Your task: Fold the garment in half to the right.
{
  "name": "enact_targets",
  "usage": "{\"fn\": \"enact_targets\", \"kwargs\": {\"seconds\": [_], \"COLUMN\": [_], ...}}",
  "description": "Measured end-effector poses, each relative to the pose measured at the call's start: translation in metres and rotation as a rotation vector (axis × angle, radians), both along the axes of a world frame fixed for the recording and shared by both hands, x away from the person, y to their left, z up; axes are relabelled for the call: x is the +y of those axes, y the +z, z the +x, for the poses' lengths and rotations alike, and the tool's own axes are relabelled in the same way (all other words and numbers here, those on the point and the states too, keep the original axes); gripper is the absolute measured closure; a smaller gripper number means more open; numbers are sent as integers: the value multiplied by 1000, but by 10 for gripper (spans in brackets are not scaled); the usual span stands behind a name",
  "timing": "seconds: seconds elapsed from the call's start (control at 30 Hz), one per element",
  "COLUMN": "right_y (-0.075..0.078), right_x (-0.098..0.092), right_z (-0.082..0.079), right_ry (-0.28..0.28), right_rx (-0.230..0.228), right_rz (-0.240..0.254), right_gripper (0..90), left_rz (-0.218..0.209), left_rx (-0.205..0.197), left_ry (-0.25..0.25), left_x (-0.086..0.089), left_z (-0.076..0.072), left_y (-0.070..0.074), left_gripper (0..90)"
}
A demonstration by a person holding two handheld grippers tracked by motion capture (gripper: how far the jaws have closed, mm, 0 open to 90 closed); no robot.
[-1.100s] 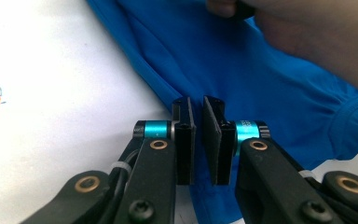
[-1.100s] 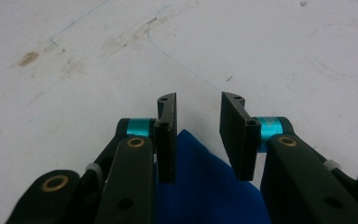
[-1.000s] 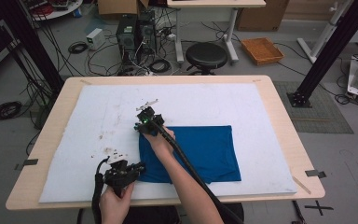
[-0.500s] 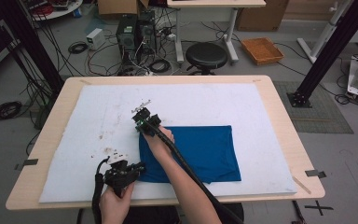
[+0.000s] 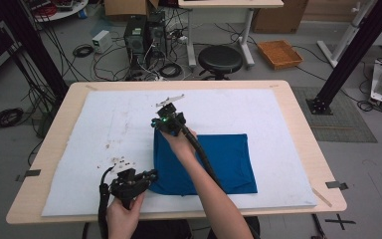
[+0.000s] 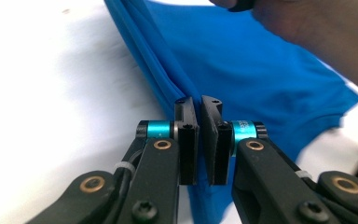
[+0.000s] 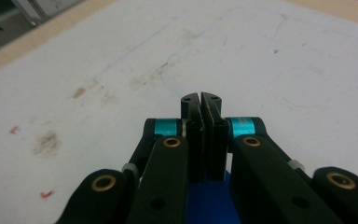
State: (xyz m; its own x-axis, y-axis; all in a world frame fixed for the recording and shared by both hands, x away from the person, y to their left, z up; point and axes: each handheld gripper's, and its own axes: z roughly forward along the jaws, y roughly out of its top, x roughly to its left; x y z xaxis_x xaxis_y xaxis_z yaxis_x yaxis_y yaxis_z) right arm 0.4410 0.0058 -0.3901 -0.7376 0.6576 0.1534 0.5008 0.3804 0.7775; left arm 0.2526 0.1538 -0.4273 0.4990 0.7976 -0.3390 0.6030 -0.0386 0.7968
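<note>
One blue cloth lay on the near right part of the white mat; two grippers worked it. The left gripper was clenched on the cloth's near left corner; the right gripper was pinched on the far left corner, blue showing beneath its jaws. To fold well, both corners probably ought to rise level and travel right together, with the left edge kept taut so that no slack bunches between them.
</note>
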Motion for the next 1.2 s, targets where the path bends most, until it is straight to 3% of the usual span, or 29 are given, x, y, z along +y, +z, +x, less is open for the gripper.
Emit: {"fn": "enact_targets", "kwargs": {"seconds": [0.17,0.33,0.53,0.87,1.2], "right_y": [17,31,37,26,8], "right_x": [-33,-71,-122,-198,-242], "right_z": [-1,-2,-2,0,-1], "right_ry": [19,16,-17,-80,-144], "right_rx": [8,-1,-3,13,28], "right_rz": [67,69,81,73,6], "right_gripper": [888,888,888,888,888], "left_rz": [-30,-39,-64,-86,-78], "left_rx": [-12,-25,-10,31,82], "left_ry": [-67,-126,-200,-287,-324], "left_x": [-26,-58,-101,-171,-220], "left_z": [3,7,17,33,43], "left_y": [14,21,22,13,-2], "left_gripper": [849,849,849,849,849]}}
